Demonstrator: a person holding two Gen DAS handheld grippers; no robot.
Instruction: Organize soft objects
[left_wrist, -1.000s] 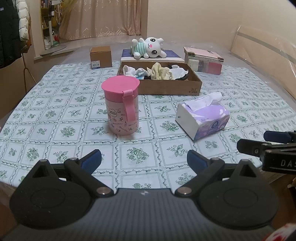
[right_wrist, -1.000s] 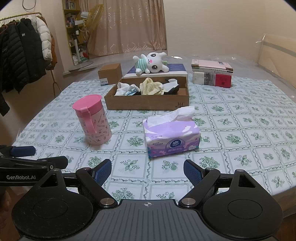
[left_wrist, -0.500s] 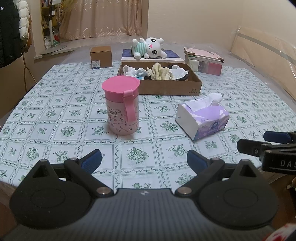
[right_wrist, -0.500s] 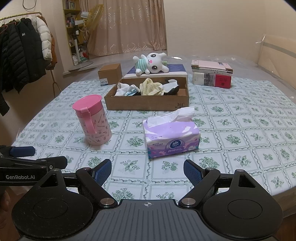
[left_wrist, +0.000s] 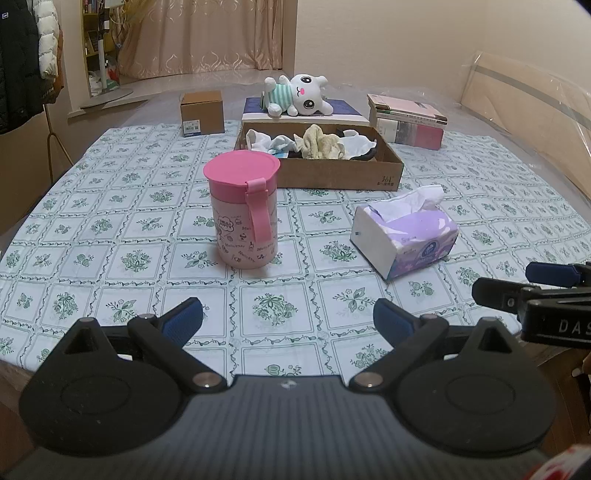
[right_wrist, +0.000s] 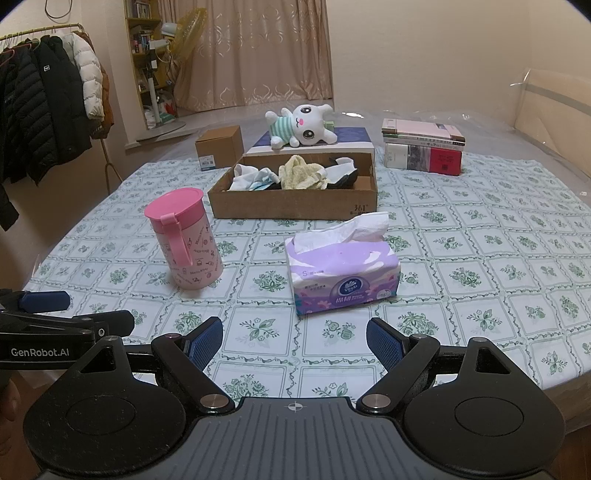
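Both the left gripper (left_wrist: 288, 319) and right gripper (right_wrist: 294, 338) hung spread and empty over the desk's near edge. The tissue pack (right_wrist: 342, 271) lay directly ahead of the right gripper, long axis crosswise.

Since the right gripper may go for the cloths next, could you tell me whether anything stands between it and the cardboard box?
Yes. The tissue pack sits on the tablecloth between the right gripper and the cardboard box holding the cloths. The pink jug stands off to the left.
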